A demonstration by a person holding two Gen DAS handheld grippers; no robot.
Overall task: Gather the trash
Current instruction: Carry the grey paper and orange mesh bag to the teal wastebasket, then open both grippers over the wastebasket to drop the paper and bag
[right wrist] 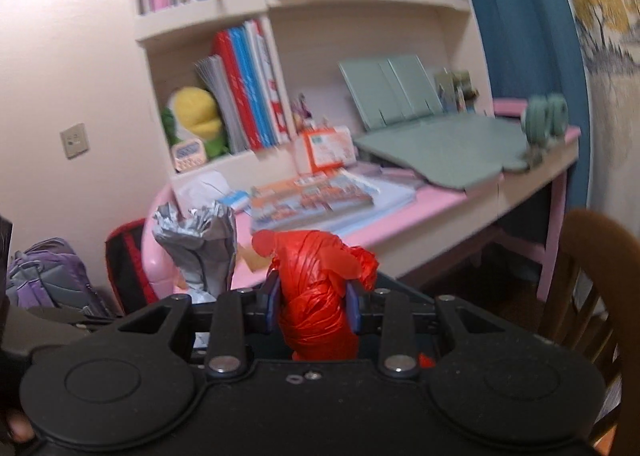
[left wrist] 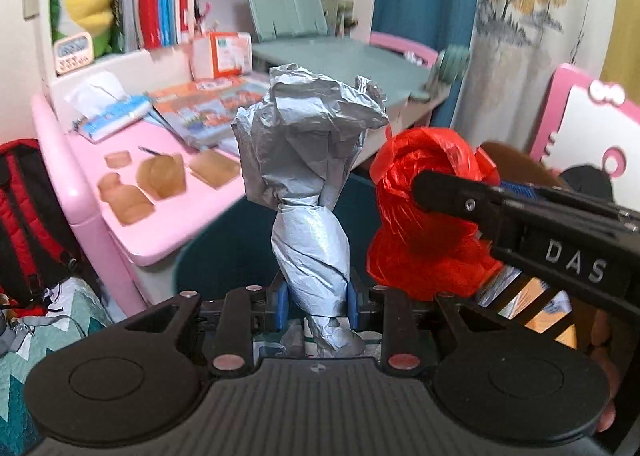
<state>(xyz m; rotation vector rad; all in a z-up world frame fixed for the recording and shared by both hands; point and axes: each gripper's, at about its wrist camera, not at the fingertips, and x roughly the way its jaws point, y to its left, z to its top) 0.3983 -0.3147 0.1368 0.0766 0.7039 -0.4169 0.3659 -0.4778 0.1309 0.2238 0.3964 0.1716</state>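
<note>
Now both my grippers hold twisted bags up in front of the pink desk [left wrist: 168,223].

Leftmost leans a red backpack [left wrist: 24,211]; books [right wrist: 312,195] and an orange box [right wrist: 324,149] crowd the desk, with a wooden chair [right wrist: 592,256] far right. My left gripper [left wrist: 316,302] has its fingers clamped on the twisted neck of the grey bag [left wrist: 308,175], held upright. Just beside it, my right gripper [right wrist: 314,306] pinches the red bag [right wrist: 316,296] likewise, reaching across from the right.
</note>
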